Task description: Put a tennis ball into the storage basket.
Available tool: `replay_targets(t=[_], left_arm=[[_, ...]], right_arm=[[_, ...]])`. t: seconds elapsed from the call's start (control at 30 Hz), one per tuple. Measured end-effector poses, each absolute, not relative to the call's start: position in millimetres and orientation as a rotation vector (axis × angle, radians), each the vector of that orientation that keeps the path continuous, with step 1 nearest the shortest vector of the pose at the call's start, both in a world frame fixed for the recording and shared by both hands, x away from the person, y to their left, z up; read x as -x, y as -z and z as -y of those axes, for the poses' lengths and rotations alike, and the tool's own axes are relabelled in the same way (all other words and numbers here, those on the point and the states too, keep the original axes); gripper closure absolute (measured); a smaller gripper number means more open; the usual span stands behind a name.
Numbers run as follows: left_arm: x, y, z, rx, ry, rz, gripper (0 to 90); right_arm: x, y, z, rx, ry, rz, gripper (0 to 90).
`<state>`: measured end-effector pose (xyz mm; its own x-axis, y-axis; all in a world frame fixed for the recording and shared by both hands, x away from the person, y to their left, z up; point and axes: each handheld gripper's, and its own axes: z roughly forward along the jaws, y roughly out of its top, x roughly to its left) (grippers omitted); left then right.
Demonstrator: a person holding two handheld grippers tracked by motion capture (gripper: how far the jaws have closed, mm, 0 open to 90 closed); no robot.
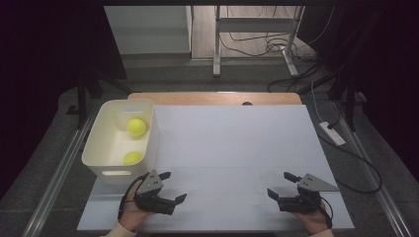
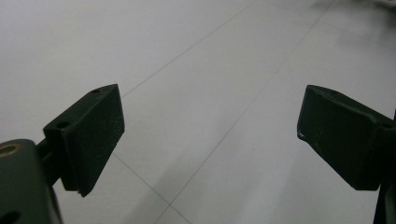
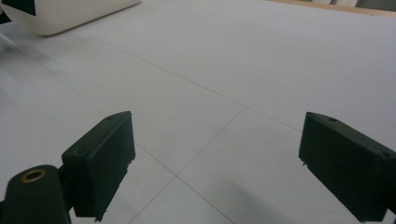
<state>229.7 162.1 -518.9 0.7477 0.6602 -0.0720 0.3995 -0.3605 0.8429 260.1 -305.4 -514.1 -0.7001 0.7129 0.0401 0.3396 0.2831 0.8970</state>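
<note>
No legible txt, labels, nos. or signs anywhere.

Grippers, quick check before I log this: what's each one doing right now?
Left gripper: open, holding nothing.
Right gripper: open, holding nothing.

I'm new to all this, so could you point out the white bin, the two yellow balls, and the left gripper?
Bin (image 1: 97, 132), high view, left wall.
Far ball (image 1: 137, 127), high view, its middle.
Near ball (image 1: 132, 158), high view, its middle.
Left gripper (image 1: 174, 187), high view, between its fingertips.
</note>
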Motion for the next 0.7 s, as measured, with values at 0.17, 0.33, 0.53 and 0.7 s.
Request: replay_targets(t=[0.17,0.33,0.53,0.7], left_arm=[[-228.0,518.6,-165.9,-1.984,-0.362,-0.797,8.4],[-229.6,520.7,-167.4,-1.988,-0.363,-0.801,8.4],[-230.2,520.3,-168.2,-1.982,-0.368,-0.805,8.4],[-230.7,520.5,-168.6,-1.982,-0.371,-0.806,8.5]], right_arm=[[-259.2,514.1,305.3,-0.942,-1.394,-2.197,10.5],[-259.1,515.1,304.3,-0.926,-1.397,-2.218,10.4],[-258.8,515.3,304.3,-0.925,-1.399,-2.225,10.5],[-258.7,515.2,304.3,-0.919,-1.401,-2.229,10.4]])
